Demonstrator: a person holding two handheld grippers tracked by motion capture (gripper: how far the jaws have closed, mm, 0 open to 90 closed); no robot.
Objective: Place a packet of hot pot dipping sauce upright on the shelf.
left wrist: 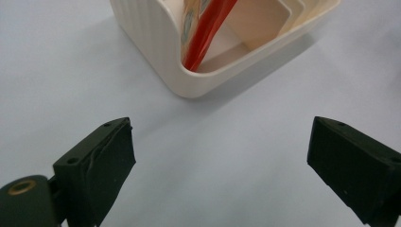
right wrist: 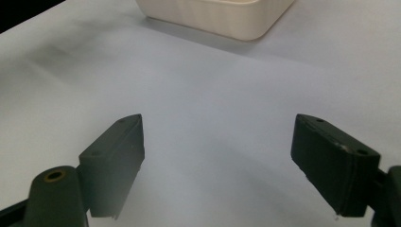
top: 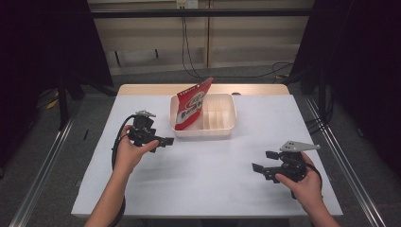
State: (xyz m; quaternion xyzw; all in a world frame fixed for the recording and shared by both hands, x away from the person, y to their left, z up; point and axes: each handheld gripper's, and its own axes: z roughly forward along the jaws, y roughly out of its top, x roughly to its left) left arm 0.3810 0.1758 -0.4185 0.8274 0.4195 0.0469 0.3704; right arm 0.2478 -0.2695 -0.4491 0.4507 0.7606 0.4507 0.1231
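A cream plastic tray with ribbed walls and inner dividers sits at the far middle of the white table. A red and white packet stands tilted in the tray's left compartment, its lower end down in the compartment and its upper end poking out above the far rim. In the left gripper view the packet leans against the near wall of the tray.

The left gripper is held just short of the tray's near-left corner, pointing toward it. Its jaws are spread wide with nothing between them, and bare table shows in the gap. It does not touch the tray or the packet.

The right gripper is held over the near right part of the table, well apart from the tray. Its jaws are likewise spread wide and hold nothing; the tray's corner lies ahead of it.
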